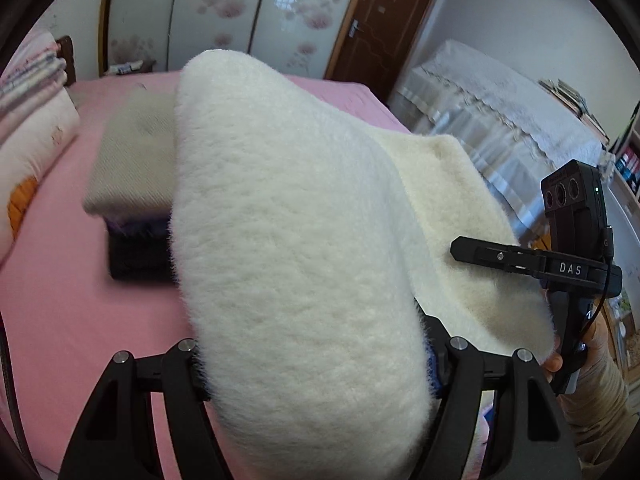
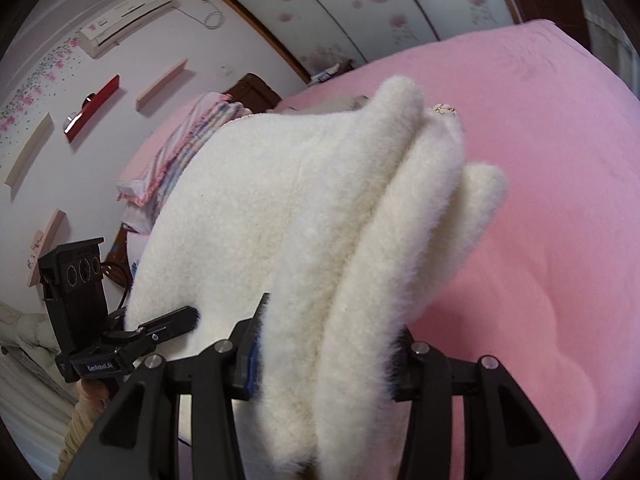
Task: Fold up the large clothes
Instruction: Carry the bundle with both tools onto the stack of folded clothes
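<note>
A: Each claw, left claw (image 1: 316,364) and right claw (image 2: 324,360), is clenched on the white fleece garment (image 1: 288,216), which is lifted above the pink bed (image 1: 80,320).

B: Both should lower level, keeping the 3 stacked layers aligned, near the folded pile (image 1: 128,160).

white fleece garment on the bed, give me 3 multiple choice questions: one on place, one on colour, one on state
1. Where is the folded pile?
A. on the pink bed, beyond the garment
B. on the floor
C. in the wardrobe

2. What colour is the bed sheet?
A. blue
B. pink
C. grey

3. How is the white fleece garment held?
A. lying flat, untouched
B. by one claw only
C. by both claws

Answers:
1. A: it sits on the sheet past the fleece.
2. B: pink in both views.
3. C: left claw and right claw are each shut on fleece.
</note>
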A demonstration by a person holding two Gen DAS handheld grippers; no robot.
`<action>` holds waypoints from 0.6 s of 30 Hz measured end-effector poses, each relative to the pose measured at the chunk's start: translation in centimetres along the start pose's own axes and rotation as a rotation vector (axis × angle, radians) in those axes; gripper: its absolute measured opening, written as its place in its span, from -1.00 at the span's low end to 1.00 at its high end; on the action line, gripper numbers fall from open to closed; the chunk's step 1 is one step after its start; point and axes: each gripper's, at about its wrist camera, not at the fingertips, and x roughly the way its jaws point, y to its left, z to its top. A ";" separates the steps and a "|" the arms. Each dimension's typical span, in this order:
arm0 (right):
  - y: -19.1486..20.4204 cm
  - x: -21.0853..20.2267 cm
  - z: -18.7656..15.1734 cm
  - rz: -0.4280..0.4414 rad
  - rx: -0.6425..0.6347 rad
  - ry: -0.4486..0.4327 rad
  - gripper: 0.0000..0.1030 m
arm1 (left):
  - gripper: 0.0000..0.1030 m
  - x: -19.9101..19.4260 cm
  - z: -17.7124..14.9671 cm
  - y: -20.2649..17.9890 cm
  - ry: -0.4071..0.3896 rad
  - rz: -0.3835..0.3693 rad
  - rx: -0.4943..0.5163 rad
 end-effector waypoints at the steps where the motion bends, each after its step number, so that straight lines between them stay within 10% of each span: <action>1: 1.0 1.2 2.0 0.011 -0.005 -0.010 -0.13 | 0.39 -0.5 2.0 2.1 -0.014 0.005 -0.007; 11: 3.1 15.5 18.3 0.082 -0.032 -0.079 -0.12 | 0.40 4.1 18.4 18.6 -0.049 0.080 -0.017; 18: 0.3 24.8 22.5 0.096 0.038 -0.057 -0.12 | 0.40 12.9 24.1 24.4 0.032 0.082 -0.044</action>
